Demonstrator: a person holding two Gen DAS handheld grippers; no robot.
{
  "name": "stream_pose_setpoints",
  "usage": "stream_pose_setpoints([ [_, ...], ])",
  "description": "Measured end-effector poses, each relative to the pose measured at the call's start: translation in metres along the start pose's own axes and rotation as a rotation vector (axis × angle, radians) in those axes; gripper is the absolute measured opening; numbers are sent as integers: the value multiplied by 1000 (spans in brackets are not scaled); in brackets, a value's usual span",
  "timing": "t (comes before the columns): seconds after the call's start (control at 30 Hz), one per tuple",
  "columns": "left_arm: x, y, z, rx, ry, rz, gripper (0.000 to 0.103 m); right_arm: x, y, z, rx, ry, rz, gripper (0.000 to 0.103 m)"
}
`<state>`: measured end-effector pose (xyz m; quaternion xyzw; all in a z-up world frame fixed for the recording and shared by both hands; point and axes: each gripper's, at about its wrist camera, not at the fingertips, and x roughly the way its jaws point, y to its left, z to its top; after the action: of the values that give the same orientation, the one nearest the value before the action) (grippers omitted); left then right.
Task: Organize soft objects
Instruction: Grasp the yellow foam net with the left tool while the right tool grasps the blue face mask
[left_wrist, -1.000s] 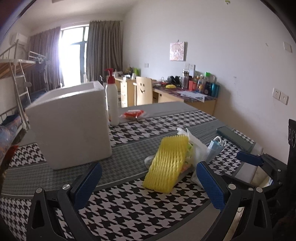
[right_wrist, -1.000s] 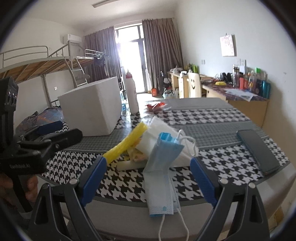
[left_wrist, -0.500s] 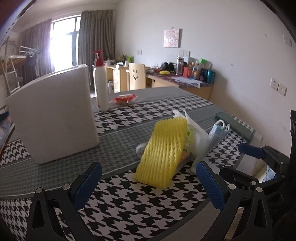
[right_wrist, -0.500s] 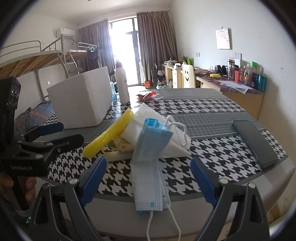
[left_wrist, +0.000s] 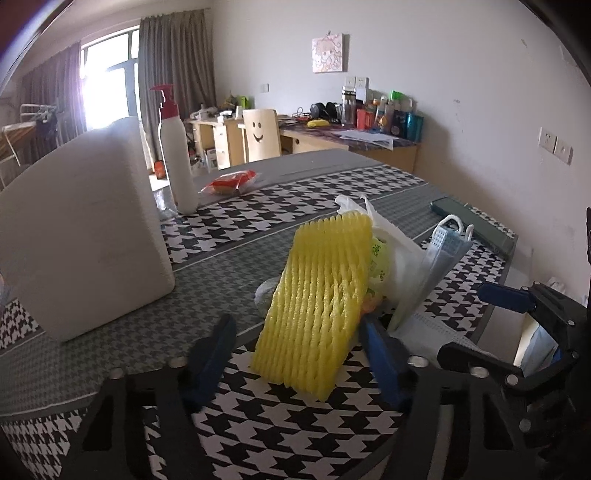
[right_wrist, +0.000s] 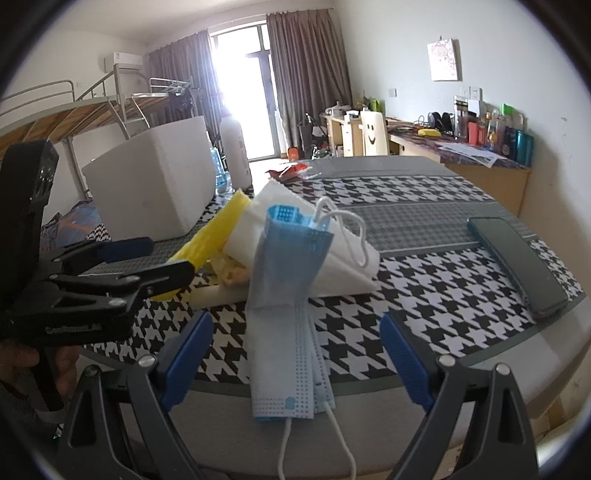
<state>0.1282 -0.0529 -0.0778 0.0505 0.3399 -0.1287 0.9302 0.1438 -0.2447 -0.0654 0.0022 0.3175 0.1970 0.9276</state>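
Barely started: the soft things sit in one heap at the counter's near edge, and nothing is lifted.

The left gripper (left_wrist: 295, 354) has its fingers part-open either side of the lower end of the yellow foam fruit net (left_wrist: 317, 299), which leans on the white plastic bag (left_wrist: 399, 258); I can't tell if the pads touch it. The right gripper (right_wrist: 295, 354) hovers with fingers spread wide around the stack of blue face masks (right_wrist: 288, 314), whose ends droop over the counter (right_wrist: 424, 218) edge, gripping nothing. The white foam box (right_wrist: 155, 181) stands well back toward the far left corner, looking like the place they belong. By my reckoning, every piece is left to sort.
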Motion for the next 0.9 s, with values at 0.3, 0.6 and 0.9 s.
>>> stream_pose_setpoints([
  [0.3, 11, 2, -2, 6, 29, -2, 22, 9, 7, -2, -21, 23, 30, 94],
  [0.6, 12, 12, -4, -47, 37, -66, 14, 18, 14, -12, -53, 86, 19, 64],
  [0.9, -8, 20, -9, -80, 0, -79, 13, 16, 23, -14, -103, 110, 10, 28],
])
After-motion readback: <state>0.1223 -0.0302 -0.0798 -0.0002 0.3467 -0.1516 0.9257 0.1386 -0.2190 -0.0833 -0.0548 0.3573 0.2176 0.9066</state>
